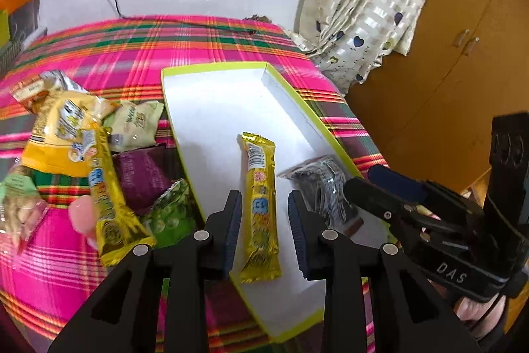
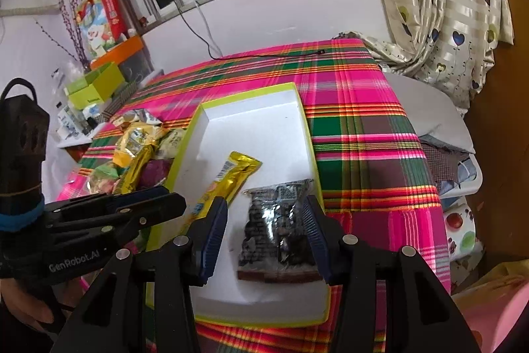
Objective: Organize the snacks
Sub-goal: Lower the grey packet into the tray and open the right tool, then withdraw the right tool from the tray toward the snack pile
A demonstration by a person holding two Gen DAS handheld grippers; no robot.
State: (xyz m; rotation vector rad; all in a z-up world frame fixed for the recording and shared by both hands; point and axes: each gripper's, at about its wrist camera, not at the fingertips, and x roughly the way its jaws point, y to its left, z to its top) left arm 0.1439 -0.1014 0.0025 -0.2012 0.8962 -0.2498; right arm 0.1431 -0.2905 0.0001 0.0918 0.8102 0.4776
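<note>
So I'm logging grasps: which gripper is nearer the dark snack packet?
Right. The right gripper straddles the dark snack packet; the left gripper is beside it, around the yellow bar.

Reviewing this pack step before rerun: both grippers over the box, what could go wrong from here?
1. The left gripper straddles the yellow bar and the right gripper straddles the dark packet, close together in the white box. The grippers could collide.
2. The shallow box may slide on the plaid cloth if a jaw nudges its rim.
3. The snack pile sits against the box's left wall; a sweep there could scatter it.
</note>
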